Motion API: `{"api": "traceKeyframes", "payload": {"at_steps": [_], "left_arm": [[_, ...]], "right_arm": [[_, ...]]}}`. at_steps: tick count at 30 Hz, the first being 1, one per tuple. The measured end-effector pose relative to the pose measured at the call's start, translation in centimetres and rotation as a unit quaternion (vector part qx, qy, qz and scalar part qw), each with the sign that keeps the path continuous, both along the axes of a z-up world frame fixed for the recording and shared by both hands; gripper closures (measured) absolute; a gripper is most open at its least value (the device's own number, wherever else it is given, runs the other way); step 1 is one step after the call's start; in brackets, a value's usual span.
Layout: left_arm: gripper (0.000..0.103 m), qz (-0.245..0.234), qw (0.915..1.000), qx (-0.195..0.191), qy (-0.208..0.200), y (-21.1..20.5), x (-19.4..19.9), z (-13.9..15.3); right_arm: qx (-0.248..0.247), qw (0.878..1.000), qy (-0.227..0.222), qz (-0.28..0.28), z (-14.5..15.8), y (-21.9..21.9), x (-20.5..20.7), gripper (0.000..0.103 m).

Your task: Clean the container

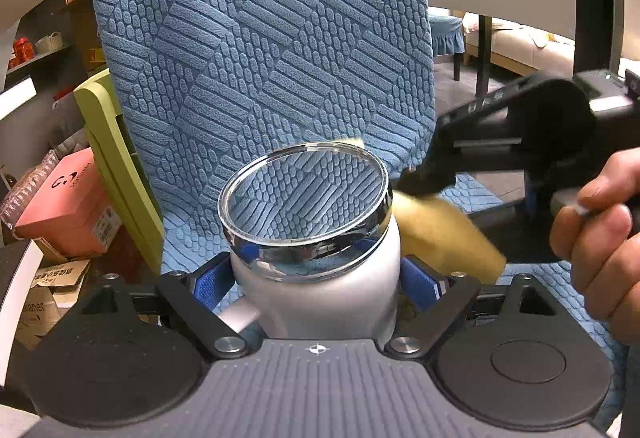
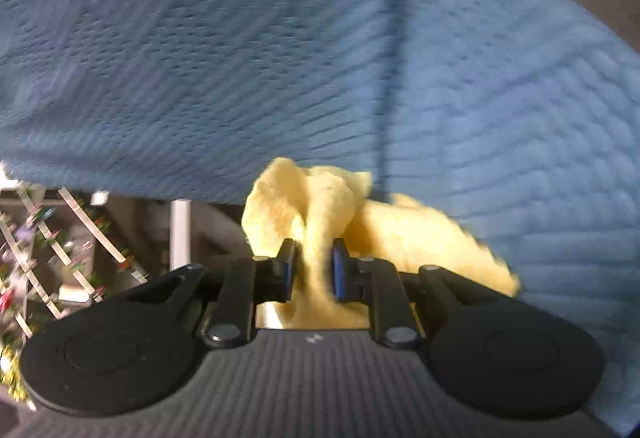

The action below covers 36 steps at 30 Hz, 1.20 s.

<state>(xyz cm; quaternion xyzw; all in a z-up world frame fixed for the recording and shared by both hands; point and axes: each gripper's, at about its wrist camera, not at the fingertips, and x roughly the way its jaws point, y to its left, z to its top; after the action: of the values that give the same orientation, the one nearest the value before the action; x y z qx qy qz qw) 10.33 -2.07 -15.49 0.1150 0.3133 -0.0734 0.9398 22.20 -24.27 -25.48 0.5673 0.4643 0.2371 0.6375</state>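
A white container (image 1: 320, 290) with a chrome collar and a clear glass lid (image 1: 304, 189) sits upright between my left gripper's (image 1: 316, 284) blue pads (image 1: 212, 288), which are shut on its body. My right gripper (image 2: 313, 270) is shut on a yellow cloth (image 2: 320, 213). In the left wrist view the right gripper (image 1: 428, 177) comes in from the right, and the yellow cloth (image 1: 444, 234) hangs against the container's right side, just below the collar. The right wrist view is blurred and the container is hidden there.
A blue textured chair back (image 1: 260, 37) stands right behind the container, with its seat (image 2: 480, 97) below. A pink box (image 1: 68, 201), cardboard and shelves crowd the left. A green panel (image 1: 112, 165) leans beside the chair. A table and sofa (image 1: 520, 49) are far right.
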Motion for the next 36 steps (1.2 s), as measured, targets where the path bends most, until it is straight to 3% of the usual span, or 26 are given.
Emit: {"api": "traceKeyframes", "payload": {"at_steps": [5,12,17,23,29,31,34,36], "left_arm": [[0.012,0.004,1.0,-0.001,0.0,-0.2,0.2,0.1],[0.012,-0.001,1.0,-0.004,0.003,0.0,0.4,0.1],[0.012,-0.006,1.0,-0.004,0.003,0.0,0.4,0.0],[0.012,-0.009,0.9999,-0.003,0.004,0.1,0.4,-0.1],[0.012,-0.017,0.9999,-0.002,0.004,0.2,0.4,-0.3],[0.012,-0.021,0.9998,0.0,0.003,0.3,0.3,-0.3],[0.012,-0.027,0.9996,0.0,0.004,0.5,0.2,-0.4],[0.012,-0.031,0.9995,0.0,0.004,0.7,0.2,-0.4]], "right_arm": [[0.02,0.999,-0.05,-0.004,2.3,0.0,-0.8,0.084],[-0.033,0.999,0.01,-0.022,0.5,-1.1,-1.8,0.084],[-0.018,0.998,-0.052,-0.025,3.3,-0.5,-2.7,0.084],[-0.043,0.999,-0.013,-0.029,1.7,-0.7,-3.1,0.084],[-0.039,0.997,-0.067,-0.029,3.9,-0.2,-3.7,0.084],[-0.065,0.996,-0.05,-0.025,3.2,-0.2,-3.8,0.084],[-0.057,0.998,-0.023,-0.03,2.1,-0.5,-3.8,0.084],[-0.054,0.997,-0.045,-0.031,3.1,-0.4,-3.9,0.084]]}}
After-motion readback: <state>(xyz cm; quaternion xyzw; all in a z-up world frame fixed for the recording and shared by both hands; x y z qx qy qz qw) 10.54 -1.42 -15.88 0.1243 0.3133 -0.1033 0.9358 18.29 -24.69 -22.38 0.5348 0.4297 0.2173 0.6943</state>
